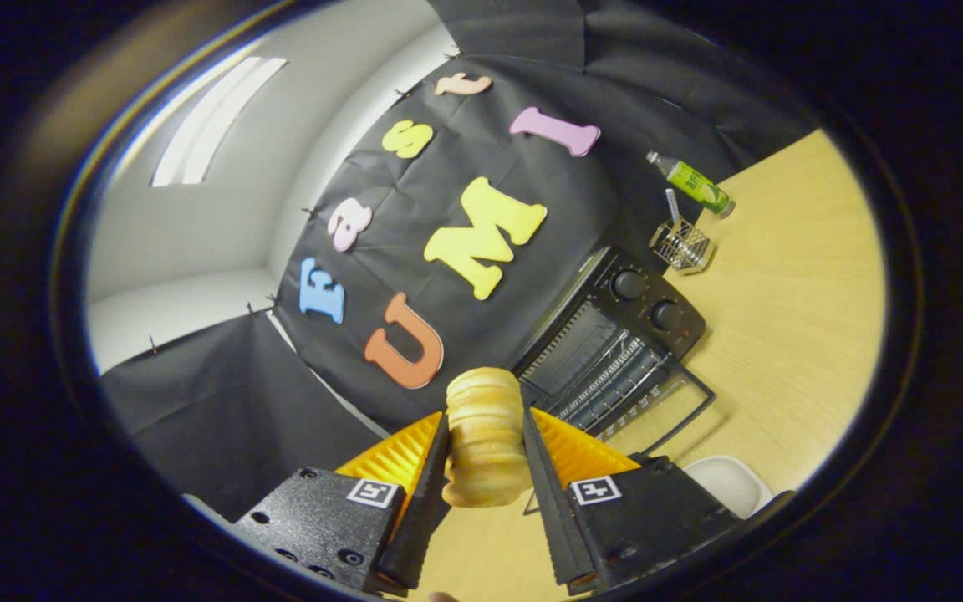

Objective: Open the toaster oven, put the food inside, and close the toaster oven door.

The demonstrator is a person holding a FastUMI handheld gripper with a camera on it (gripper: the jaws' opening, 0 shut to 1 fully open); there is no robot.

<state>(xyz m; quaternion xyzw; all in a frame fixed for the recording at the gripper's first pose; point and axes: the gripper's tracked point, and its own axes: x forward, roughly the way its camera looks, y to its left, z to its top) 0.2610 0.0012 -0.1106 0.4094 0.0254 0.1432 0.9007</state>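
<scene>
Your gripper (486, 435) is tilted well over, so the whole scene reads rotated.

Item 1, jaws: closed on the food (486, 439), both inner faces pressing its sides. It is a tan, ridged, bread-like piece standing lengthwise in the grip, its top poking out beyond the tips at 12 o'clock. You have it held clear of the table (782, 284), up in the air.

Item 2, toaster oven (615, 351): black unit at approx 1 to 2 o'clock from the food, just beyond the jaw tips, sitting on the table w/ its back to the booth wall. Door (657, 410) is open, dropped down toward you; wire rack (607, 368) visible inside the cavity. Two round knobs (630, 285) on the control panel at the far end of the oven front. Food is near the opening but outside it, not in the cavity.

Item 3, white dish (728, 481): at approx 3 o'clock from the food, on the table beside the open door, partly hidden behind the right jaw body.

Item 4, wire holder (682, 244): small basket w/ a stick-like item standing in it, on the table past the oven's knob end.

Item 5, green bottle (690, 181): beyond the wire holder, by the wall. Upright or lying, can't tell.
</scene>
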